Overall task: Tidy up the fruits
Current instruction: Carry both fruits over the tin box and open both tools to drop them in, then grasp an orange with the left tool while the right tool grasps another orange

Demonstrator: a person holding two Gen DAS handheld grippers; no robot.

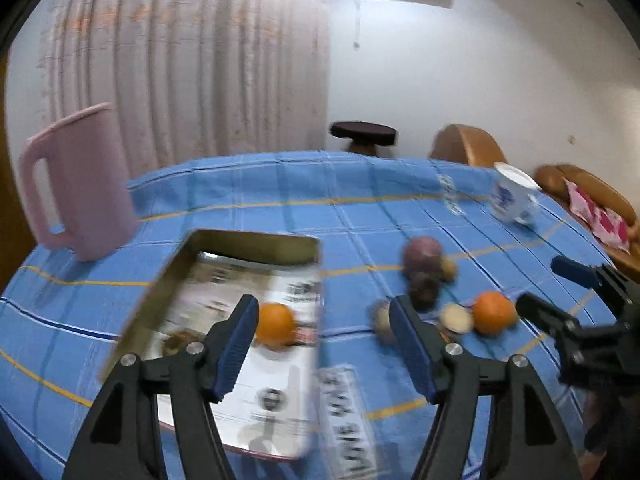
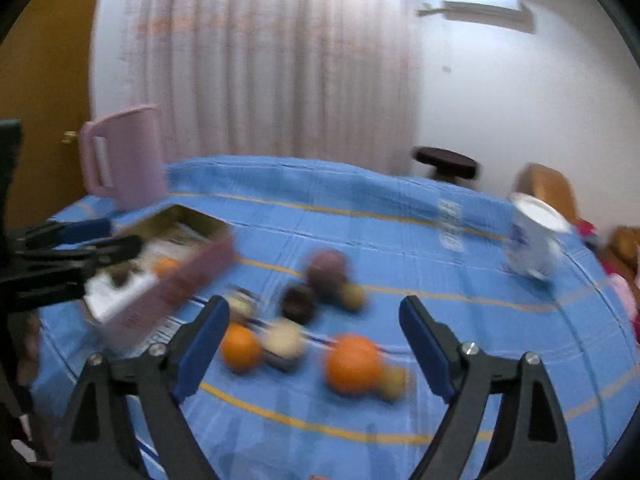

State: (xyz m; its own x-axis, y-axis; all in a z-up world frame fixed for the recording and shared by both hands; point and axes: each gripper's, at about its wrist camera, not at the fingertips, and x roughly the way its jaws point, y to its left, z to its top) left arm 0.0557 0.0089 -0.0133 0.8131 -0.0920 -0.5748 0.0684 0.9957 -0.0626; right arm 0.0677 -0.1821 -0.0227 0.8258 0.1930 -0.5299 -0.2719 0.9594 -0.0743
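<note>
A rectangular tin box (image 1: 256, 242) lies open on the blue checked tablecloth (image 1: 360, 208), with an orange (image 1: 275, 325) and a dark fruit inside. My left gripper (image 1: 324, 316) is open above the box's right edge. Loose fruits lie to its right: an orange (image 1: 494, 313), a purple fruit (image 1: 422, 254), a dark fruit (image 1: 423, 288) and pale halves (image 1: 456, 317). In the right wrist view my right gripper (image 2: 314, 312) is open and empty above the pile: two oranges (image 2: 353, 364) (image 2: 241, 348), a purple fruit (image 2: 327, 268), a dark fruit (image 2: 299, 302). The box (image 2: 168, 280) sits at left.
A pink jug (image 1: 80, 184) stands at the table's back left, also in the right wrist view (image 2: 124, 156). A white and blue mug (image 1: 512, 194) stands at the back right. A dark stool (image 1: 363, 136) and wooden chairs (image 1: 466, 144) are behind the table. Both views are motion-blurred.
</note>
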